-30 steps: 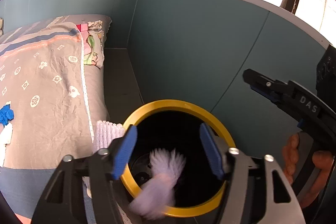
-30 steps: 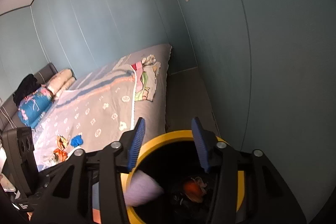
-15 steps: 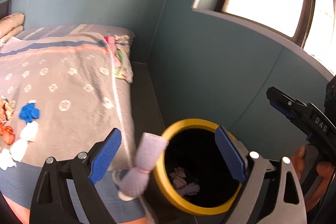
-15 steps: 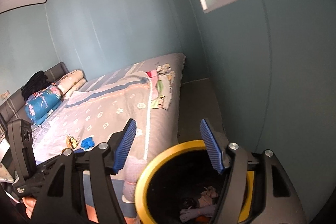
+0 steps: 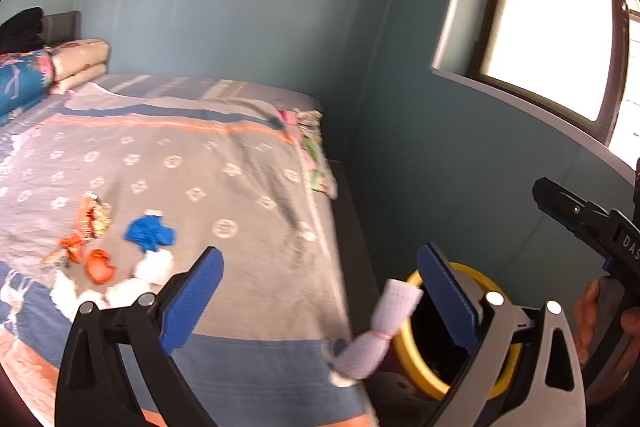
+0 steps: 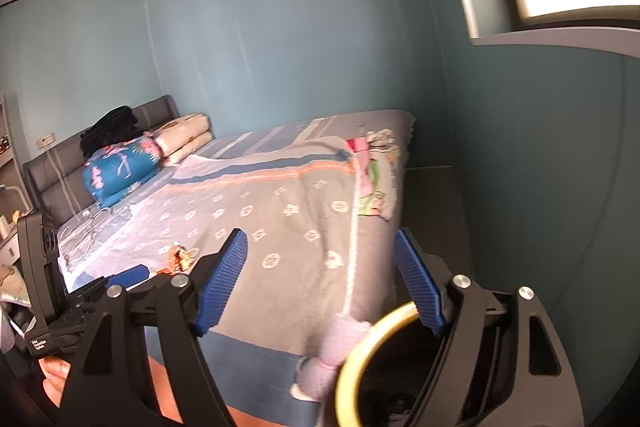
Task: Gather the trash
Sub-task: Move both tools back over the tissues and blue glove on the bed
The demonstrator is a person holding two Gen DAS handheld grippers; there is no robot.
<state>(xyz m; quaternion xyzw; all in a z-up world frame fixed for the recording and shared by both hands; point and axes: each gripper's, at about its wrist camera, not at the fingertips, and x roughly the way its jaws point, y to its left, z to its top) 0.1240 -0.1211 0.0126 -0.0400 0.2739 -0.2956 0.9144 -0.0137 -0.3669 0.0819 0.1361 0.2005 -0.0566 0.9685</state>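
Several scraps (image 5: 150, 233) left of gripper (image 5: 320, 291)

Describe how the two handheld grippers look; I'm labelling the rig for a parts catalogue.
Both the left gripper and right gripper have matte black forked frames, silver round bolts and ribbed blue finger pads. The right gripper's body, seen from the left camera, carries white letters "DAS". No cables or sleeves show.

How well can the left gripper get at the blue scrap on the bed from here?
Probably yes. The left gripper is open and empty, and the blue scrap lies uncovered on the bedspread ahead to its left. Only the white wads lie close beside it.
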